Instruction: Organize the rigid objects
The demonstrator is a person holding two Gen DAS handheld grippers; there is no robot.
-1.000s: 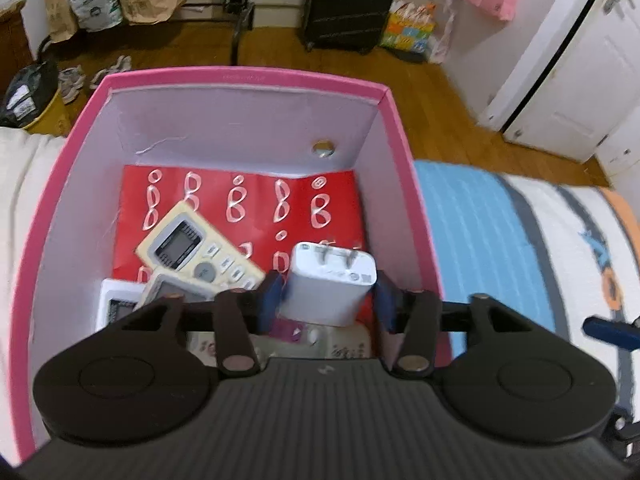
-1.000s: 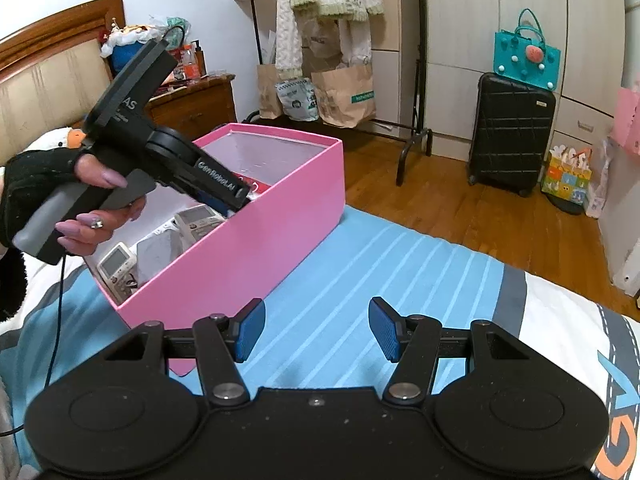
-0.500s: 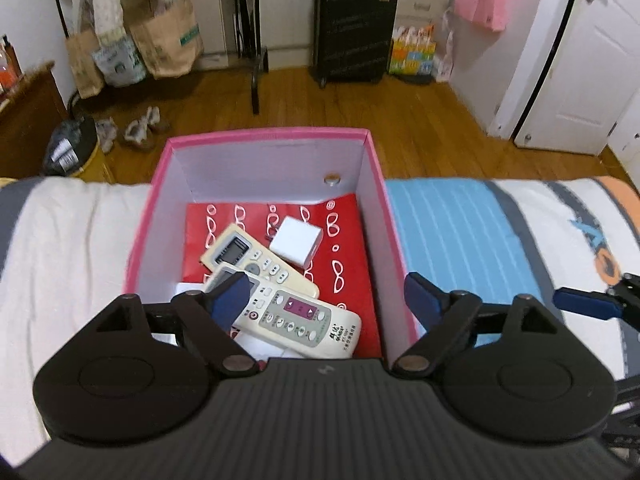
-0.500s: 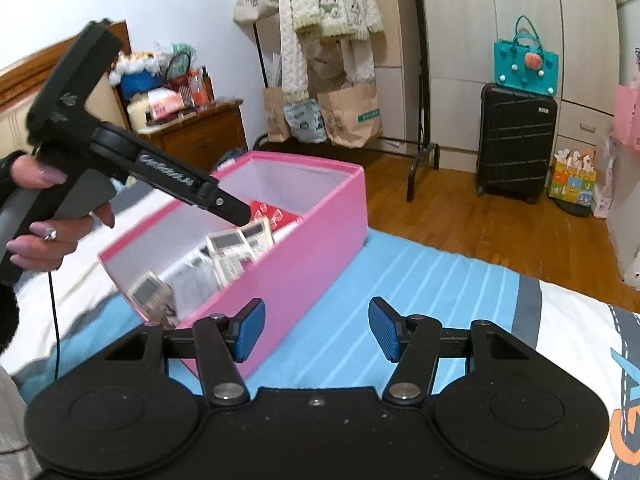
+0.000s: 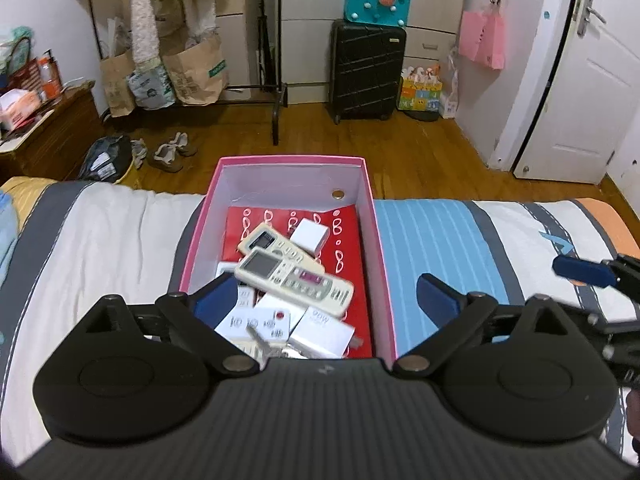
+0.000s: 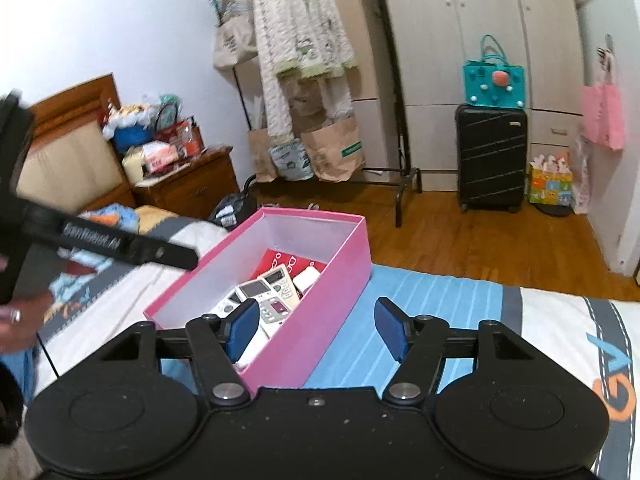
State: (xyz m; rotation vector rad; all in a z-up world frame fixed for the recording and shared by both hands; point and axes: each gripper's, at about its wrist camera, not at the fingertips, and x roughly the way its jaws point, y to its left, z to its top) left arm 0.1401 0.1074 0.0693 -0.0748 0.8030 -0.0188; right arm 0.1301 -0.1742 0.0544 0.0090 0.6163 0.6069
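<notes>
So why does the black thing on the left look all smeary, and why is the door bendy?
In the right wrist view the left gripper is smeared by motion blur, while the pink box looks sharp. In the left wrist view the fisheye lens curves the white door near the edge.

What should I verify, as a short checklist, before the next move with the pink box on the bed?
1. Left gripper open and holding nothing: ok.
2. Right gripper open and holding nothing: ok.
3. White charger block lies inside the pink box, on the red sheet: ok.
4. Remote controls lie inside the box, none over the rim: ok.
5. Box sits flat on the striped bedspread: ok.
6. More rigid objects waiting outside the box: cannot tell, none shows in either view.
</notes>
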